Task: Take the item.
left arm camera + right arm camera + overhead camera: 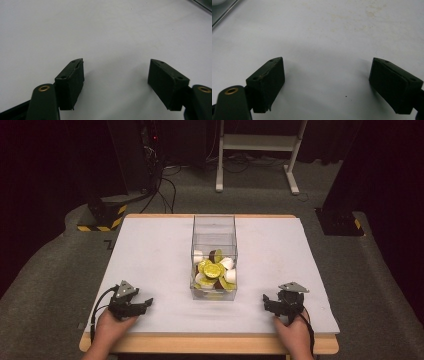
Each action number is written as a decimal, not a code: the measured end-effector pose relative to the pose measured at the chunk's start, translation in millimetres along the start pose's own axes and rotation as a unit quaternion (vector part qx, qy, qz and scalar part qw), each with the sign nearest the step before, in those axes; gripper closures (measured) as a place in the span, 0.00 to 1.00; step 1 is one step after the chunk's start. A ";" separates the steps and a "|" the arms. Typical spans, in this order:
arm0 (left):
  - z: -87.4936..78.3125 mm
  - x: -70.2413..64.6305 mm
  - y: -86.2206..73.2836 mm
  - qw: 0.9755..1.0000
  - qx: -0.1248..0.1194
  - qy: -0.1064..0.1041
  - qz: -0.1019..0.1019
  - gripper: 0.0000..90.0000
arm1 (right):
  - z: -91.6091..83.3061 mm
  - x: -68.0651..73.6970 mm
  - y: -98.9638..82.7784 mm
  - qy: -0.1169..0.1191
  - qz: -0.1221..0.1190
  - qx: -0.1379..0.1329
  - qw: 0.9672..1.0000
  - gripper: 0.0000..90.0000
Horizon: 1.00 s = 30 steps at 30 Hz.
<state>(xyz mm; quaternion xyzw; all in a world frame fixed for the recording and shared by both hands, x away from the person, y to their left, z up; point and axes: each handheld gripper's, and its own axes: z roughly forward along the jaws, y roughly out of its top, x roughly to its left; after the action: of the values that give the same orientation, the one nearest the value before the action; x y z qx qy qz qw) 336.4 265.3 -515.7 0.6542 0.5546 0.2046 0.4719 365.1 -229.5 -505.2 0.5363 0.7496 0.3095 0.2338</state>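
I see clear plastic rectangular box (214, 251) at worktop centre, long axis running from near edge toward far edge, holding gold-lidded and white round capsules (215, 270). Left gripper (146, 304) near front-left corner, right gripper (266, 301) near front-right corner; box lies between them, forward and inward of each. I judge both about equally near. Both sets of jaws spread wide, nothing held, resting low over bare white worktop (150, 250). Worktop faintly stained in right gripper view. Grey carpet, dark room, white desk frame (257, 145) beyond far edge.

A dim room: grey carpet (45, 270), white stand (257, 142) behind, cables (165, 185) trailing.
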 end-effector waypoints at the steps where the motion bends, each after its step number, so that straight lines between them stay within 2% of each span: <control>1: -0.6 0.2 0.2 1.000 0.003 0.000 0.003 0.34 | 0.0 0.0 0.0 0.000 0.000 0.000 1.000 0.14; 3: -2.2 0.8 0.6 1.000 0.011 -0.003 0.010 0.35 | -0.1 0.0 0.0 0.000 0.000 0.001 1.000 0.14; 8: -5.4 -3.0 3.8 1.000 -0.005 -0.013 0.004 0.37 | 0.0 -0.1 0.0 0.000 0.000 0.001 1.000 0.14; 9: -7.1 -2.4 4.5 1.000 0.002 -0.014 0.013 0.37 | 0.0 0.0 0.0 0.000 0.000 0.001 1.000 0.14; 14: -8.7 -5.2 6.5 1.000 -0.009 -0.019 0.006 0.37 | 0.0 -0.1 0.0 0.000 0.000 0.001 1.000 0.14; 15: -9.5 -4.9 6.9 1.000 -0.004 -0.020 0.013 0.37 | 0.0 0.0 0.0 0.000 0.000 0.000 1.000 0.14; 20: -10.2 -9.2 8.7 1.000 -0.010 -0.028 0.001 0.37 | 0.0 -0.1 0.0 0.001 0.000 0.001 1.000 0.14; 25: -10.2 -14.7 10.3 0.999 -0.021 -0.045 -0.011 0.37 | 0.1 -0.1 0.0 0.001 0.000 0.000 1.000 0.14; 29: -10.4 -16.6 10.1 0.999 -0.020 -0.047 0.005 0.38 | 0.0 -0.2 0.1 0.001 0.000 0.001 1.000 0.14; 30: -9.7 -18.2 10.1 0.999 -0.022 -0.048 0.001 0.39 | 0.1 -0.2 0.1 0.001 0.000 0.000 1.000 0.14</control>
<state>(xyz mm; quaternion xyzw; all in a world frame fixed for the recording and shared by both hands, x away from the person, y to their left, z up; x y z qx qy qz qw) 328.6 253.0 -498.0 0.6529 0.5260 0.1852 0.5125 365.3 -229.6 -505.2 0.5359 0.7499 0.3098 0.2333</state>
